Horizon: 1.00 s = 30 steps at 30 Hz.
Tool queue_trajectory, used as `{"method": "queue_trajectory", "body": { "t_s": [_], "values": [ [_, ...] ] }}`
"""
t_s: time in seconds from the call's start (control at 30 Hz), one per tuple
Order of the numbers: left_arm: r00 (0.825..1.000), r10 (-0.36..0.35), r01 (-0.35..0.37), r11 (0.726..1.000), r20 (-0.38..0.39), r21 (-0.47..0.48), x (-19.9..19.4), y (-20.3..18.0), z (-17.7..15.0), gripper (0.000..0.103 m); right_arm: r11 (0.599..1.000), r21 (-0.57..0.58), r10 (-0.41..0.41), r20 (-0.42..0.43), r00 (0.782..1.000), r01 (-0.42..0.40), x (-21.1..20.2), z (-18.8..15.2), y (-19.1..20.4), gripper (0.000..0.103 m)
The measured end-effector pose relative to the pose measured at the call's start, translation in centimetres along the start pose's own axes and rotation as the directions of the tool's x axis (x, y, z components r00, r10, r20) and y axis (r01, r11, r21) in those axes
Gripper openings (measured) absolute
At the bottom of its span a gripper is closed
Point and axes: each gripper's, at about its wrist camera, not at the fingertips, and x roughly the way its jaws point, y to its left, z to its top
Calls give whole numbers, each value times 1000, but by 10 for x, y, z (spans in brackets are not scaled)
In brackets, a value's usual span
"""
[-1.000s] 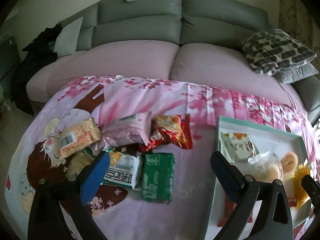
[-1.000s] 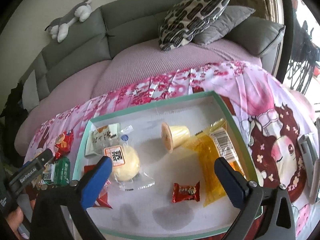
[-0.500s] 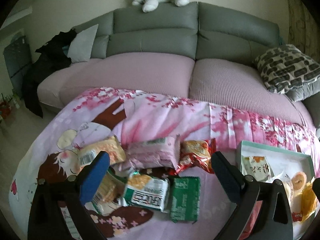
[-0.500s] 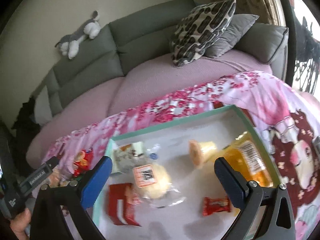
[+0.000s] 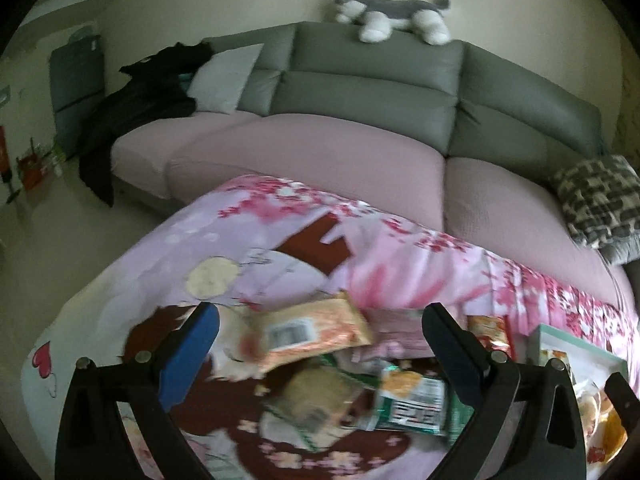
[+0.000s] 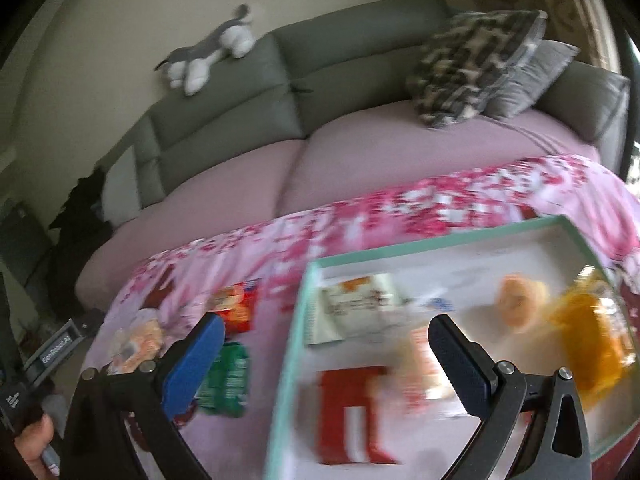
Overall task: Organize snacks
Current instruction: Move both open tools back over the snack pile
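Left gripper (image 5: 320, 344): wide open, holding nothing. It has swung left, away from the tray, and now hangs over the loose snacks.
Right gripper (image 6: 326, 344): wide open and empty too. It has slid left, so its left finger is now over the cloth and its right finger over the tray.
Pile (image 5: 344, 384): packs lie on the cloth (image 5: 248, 248), touching and overlapping. An orange pack (image 5: 308, 336) sits between the left fingers. A green and white pack (image 5: 412, 404) is just beside it.
Tray (image 6: 440, 240): to the right of the pile. It already has a red pack (image 6: 352, 412), a white pack (image 6: 360, 308) and a yellow bag (image 6: 588, 328) inside.
Meaning: I think the left gripper is going for the next snack. Many are still outside the tray.
Far back: a sofa (image 5: 360, 92) with a toy dog (image 5: 392, 20) on top.
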Motion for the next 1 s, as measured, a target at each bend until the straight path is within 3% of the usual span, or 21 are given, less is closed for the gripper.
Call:
{"method": "queue_trajectory", "body": {
  "t_s": [0.2,0.5,0.87,1.0],
  "values": [
    [999,29,-30,999,-31,-27,3,34,3,101,994,-97,35,-67,997,-42,23,-15,49,103],
    [991,-11,1,997,-136,-73,20,57,-5,101,985,-158,43,-147,988,-66,48,-35,84,103],
    [949,-113,90,992,-295,-90,57,42,-31,101,979,-197,-3,-233,972,-45,70,-51,90,102],
    [937,-124,104,992,-328,-77,67,35,-39,101,975,-218,-17,-240,971,-37,73,-55,92,96]
  ]
}}
